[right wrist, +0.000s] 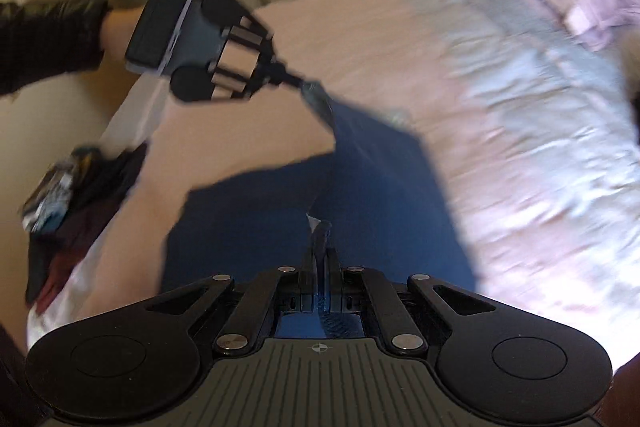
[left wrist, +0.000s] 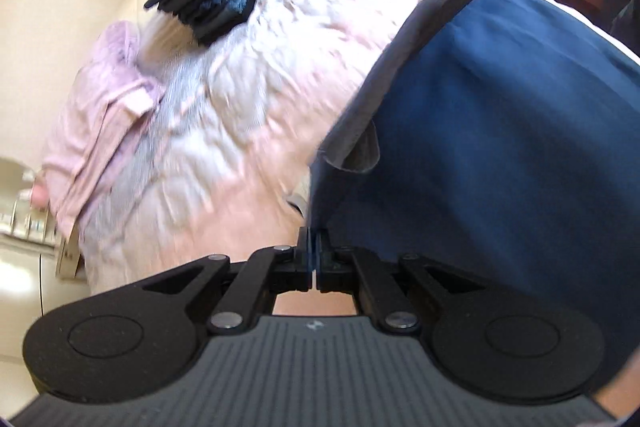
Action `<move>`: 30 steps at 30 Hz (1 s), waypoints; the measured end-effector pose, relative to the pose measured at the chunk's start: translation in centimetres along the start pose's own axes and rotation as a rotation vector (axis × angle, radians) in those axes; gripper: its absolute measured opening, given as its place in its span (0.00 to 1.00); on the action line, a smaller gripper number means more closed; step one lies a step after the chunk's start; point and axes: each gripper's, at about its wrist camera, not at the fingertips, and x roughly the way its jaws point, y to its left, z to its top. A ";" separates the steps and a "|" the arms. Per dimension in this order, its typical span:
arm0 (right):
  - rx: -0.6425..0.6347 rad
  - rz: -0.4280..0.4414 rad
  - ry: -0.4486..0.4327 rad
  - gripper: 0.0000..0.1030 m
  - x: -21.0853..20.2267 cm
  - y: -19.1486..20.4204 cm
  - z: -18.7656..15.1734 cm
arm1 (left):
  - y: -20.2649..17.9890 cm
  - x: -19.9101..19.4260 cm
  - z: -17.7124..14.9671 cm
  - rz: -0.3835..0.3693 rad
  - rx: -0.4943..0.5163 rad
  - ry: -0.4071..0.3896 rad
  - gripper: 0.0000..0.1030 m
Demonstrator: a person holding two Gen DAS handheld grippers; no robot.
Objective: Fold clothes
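Holding the blue garment [right wrist: 384, 195] stretched over the bed [right wrist: 520, 147], left gripper [right wrist: 298, 81] and right gripper [right wrist: 320, 251] jaws both clamped on its edge; next I judge a fold-over

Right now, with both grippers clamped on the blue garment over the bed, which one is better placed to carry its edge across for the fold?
Probably the left gripper: it holds a raised corner of the blue garment, over open bed.
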 end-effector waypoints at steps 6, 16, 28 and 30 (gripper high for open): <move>-0.035 0.048 0.120 0.01 6.2 11.5 -4.0 | -8.2 -3.8 -6.6 -0.031 0.008 0.059 0.00; -0.094 0.107 0.255 0.01 14.0 18.8 -7.1 | -17.9 -4.2 -12.8 -0.064 0.056 0.108 0.00; -0.086 0.126 0.285 0.01 15.4 21.6 -6.9 | -20.5 -3.1 -15.7 -0.065 0.064 0.130 0.00; -0.092 0.114 0.299 0.01 16.0 21.5 -7.3 | -21.2 -2.7 -16.0 -0.067 0.068 0.136 0.00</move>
